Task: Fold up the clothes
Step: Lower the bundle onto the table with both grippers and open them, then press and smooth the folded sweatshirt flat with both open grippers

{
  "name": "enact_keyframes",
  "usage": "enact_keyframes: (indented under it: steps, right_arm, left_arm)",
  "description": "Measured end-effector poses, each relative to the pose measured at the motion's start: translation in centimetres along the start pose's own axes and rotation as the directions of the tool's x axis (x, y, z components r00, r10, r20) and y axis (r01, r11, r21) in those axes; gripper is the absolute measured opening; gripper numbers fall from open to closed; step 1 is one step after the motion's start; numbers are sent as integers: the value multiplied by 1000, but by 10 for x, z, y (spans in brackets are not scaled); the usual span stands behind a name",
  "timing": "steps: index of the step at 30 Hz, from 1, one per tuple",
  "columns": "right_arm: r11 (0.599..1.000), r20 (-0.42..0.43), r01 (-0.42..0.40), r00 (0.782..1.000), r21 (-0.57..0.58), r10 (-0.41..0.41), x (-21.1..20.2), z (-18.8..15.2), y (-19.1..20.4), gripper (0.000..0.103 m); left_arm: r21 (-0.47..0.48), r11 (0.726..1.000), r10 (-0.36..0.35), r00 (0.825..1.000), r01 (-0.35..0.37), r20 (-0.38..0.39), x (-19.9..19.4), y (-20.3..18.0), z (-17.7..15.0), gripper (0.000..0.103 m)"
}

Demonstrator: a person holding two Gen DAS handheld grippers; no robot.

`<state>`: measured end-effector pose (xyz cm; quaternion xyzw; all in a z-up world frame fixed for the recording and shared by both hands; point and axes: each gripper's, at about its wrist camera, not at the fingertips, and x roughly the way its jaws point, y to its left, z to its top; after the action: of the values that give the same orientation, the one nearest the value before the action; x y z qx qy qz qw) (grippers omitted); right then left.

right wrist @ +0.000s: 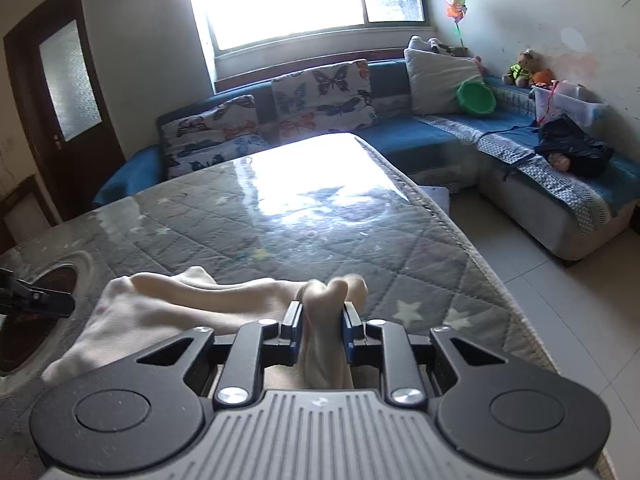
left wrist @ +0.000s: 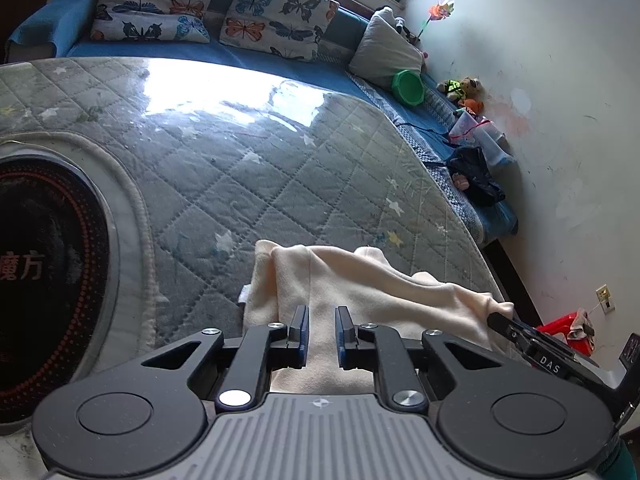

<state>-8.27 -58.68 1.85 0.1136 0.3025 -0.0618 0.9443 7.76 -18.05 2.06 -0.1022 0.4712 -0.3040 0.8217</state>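
Cream garment (left wrist: 360,292) lying rumpled at the near edge of the quilted bench (left wrist: 224,168), ridges and loose folds running across it, one end bunched up. Right gripper (right wrist: 322,334) clamped on that bunched end, a thick wad of cloth squeezed between the blue pads and bulging up past the tips. Left gripper (left wrist: 322,336) over the middle of the cloth, fingers a narrow gap apart, fabric visible between and under them; whether the pads actually pinch anything, impossible to tell from here. Seemingly mid-way through gathering or spreading, though how many folds already lie in the cloth cannot be read from the wrinkles. For a clean result: better to hold a single edge or corner than a wad, so worth keeping the right grip light enough not to drag hidden layers along; worth getting the left onto a matching edge, drawing the cloth taut between the two, and laying it flat before any crease. Risk of slipping off the near edge of the bench if pulled this way.
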Motion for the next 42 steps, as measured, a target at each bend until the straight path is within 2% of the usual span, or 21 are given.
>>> enact_keyframes:
  steps: [6,10,16,20,28,35,39,42]
  right_arm:
    - [999,4,20,1000,-27,-20,5,1,4,41]
    - [998,0,11,1000,-66,-11,14,5,16,42]
    - [989,22,7,1000,-150,-4,26,17,38,49]
    - [980,-32,2,999,-200,-9,44,18,50,49]
    - [971,-83,0,996,-239,-20,77,17,63,50]
    - [974,-97,4,995,-228,-27,88,15,60,56]
    - [977,-80,-11,997,-214,-6,82,23,61,57]
    - [976,-88,-61,995,-208,43,81,31,68,58]
  left_arm:
    - [30,999,-31,999,32,-20,6,-11,-6,16]
    - [75,995,-65,997,67,-31,8,-23,-13,16]
    - [160,980,-109,993,116,-50,14,-42,-24,16]
    - [194,972,-119,990,131,-76,23,-48,-32,16]
    - [208,966,-134,985,156,-112,35,-46,-37,16]
    - [194,965,-153,980,176,-124,39,-38,-40,16]
    - [188,965,-164,978,185,-126,38,-36,-39,17]
    - [180,965,-171,977,192,-123,36,-34,-39,17]
